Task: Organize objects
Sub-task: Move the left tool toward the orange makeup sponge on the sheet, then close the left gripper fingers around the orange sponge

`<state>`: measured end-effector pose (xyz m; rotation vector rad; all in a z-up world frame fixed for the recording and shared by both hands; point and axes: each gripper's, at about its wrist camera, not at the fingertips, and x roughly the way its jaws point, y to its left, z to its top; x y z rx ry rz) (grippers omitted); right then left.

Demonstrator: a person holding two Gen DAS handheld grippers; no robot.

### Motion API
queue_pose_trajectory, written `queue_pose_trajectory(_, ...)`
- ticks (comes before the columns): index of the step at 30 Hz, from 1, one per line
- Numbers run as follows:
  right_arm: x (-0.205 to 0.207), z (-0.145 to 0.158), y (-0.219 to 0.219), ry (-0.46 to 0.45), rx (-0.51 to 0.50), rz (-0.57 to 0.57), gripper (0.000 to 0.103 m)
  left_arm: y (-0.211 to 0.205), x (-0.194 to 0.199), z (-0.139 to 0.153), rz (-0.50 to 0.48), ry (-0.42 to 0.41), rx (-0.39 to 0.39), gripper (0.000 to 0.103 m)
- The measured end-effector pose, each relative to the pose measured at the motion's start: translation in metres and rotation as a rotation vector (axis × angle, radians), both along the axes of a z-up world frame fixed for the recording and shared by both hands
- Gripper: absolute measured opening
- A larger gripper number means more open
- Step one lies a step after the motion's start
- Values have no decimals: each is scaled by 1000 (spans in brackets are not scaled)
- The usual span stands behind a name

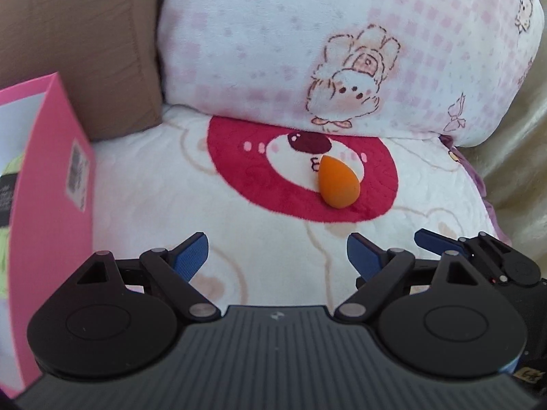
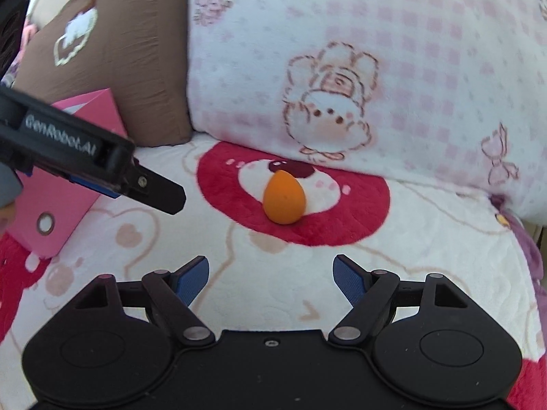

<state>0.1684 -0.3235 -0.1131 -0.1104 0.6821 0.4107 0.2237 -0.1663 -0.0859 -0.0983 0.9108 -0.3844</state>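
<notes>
Right wrist view: left tool reads "GenRobot.AI"; both tools gape wide, empty, near orange sponge.

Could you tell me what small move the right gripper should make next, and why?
Probably ease the right gripper forward and down toward the orange sponge. Its jaws stand open and empty, the sponge lies free on the red patch of the blanket just ahead, roughly centred between them.
</notes>
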Motion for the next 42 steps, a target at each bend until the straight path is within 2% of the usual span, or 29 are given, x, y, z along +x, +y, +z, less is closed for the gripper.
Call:
queue_pose_trajectory(8, 33, -13, 0, 15, 26, -67, 81, -17, 30, -28, -19, 4, -58, 88)
queue_pose_trajectory(13, 40, -20, 10, -1, 6, -30, 81, -18, 49, -38, -6, 19, -146, 87)
queue_pose_trajectory(19, 55, -20, 17, 16, -52, 46, 79, -28, 62, -44, -11, 15, -158, 85)
queue_pose_trajectory(25, 71, -27, 14, -28, -74, 72, 74, -31, 79, -46, 4, 33, -214, 76)
queue_pose_trajectory(29, 77, -29, 15, -43, -53, 53, 68, -36, 85, -44, 2, 56, -265, 59)
queue_pose_trajectory(32, 77, -28, 19, -55, -69, 65, 56, -43, 87, -46, -3, 78, -283, 50)
queue_pose_trajectory(33, 77, -27, 20, -55, -71, 68, 50, -44, 87, -46, -3, 80, -291, 46)
queue_pose_trajectory(36, 78, -26, 20, -55, -72, 50, 41, -49, 83, -45, -12, 76, -311, 33)
queue_pose_trajectory(42, 69, -26, 14, -51, -39, 32, 38, -49, 74, -42, -29, 69, -308, 32)
